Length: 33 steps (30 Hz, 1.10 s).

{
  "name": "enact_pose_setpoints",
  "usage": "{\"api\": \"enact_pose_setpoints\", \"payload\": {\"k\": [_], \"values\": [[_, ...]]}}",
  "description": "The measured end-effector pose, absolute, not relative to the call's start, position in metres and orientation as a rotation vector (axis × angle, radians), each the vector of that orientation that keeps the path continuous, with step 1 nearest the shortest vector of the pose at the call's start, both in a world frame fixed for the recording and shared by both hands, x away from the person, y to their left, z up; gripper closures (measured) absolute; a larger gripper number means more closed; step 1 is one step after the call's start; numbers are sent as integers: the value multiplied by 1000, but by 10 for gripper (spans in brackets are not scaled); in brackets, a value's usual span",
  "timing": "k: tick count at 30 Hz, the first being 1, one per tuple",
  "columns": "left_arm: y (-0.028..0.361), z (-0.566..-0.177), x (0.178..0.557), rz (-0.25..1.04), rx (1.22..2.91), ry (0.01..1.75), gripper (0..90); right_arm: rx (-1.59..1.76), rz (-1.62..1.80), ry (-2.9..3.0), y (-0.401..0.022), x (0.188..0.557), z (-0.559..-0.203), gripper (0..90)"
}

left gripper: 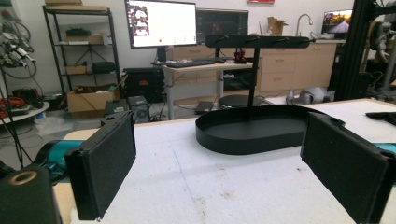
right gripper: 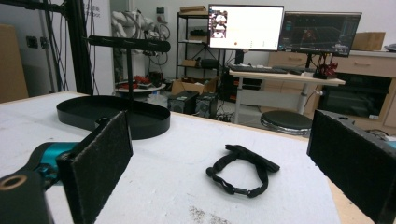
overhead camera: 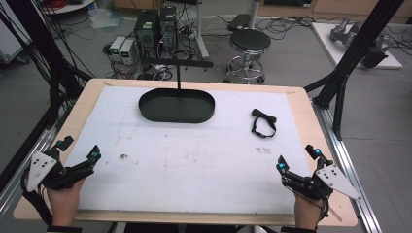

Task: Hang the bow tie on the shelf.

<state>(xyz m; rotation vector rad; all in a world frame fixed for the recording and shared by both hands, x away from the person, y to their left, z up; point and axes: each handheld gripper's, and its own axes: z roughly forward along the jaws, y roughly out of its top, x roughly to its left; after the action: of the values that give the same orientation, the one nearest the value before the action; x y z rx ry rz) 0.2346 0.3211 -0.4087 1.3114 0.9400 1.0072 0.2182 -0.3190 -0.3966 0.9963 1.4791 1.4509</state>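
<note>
White mat (overhead camera: pixel 194 165) lies bare between strap (overhead camera: pixel 264 123) and near edge.

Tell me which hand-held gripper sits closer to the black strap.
The right hand-held gripper: the black strap lies on the white mat just ahead of it, while the left hand-held gripper rests at the opposite side.

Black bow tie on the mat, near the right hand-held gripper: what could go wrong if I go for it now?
1. The bow tie lies flat on the white mat, its thin strap looped loosely; the open right hand-held gripper may pinch only the strap, leaving the bow dangling.
2. The stand has a thin post and crossbar above its tray; a dangling strap could snag there.
3. The left hand-held gripper sits far away, so it probably cannot help quickly.
</note>
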Motion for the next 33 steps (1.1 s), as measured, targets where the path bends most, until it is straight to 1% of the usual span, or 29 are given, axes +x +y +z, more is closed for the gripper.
{"api": "enact_pose_setpoints", "payload": {"k": [4,14,21,26,33], "values": [[321,-408,233,1024,1299,930,108,1003,1450,1468,-322,218,-397,58],[320,-410,234,1016,1305,938,105,1004,1435,1503,-317,220,-397,58],[320,-408,234,1004,1295,937,105,1017,1422,1560,-311,232,-390,58],[316,-410,237,999,1319,932,105,1068,1376,1636,-312,254,-393,59],[315,-412,238,988,1326,937,105,1162,1333,1675,-319,289,-385,60]]}}
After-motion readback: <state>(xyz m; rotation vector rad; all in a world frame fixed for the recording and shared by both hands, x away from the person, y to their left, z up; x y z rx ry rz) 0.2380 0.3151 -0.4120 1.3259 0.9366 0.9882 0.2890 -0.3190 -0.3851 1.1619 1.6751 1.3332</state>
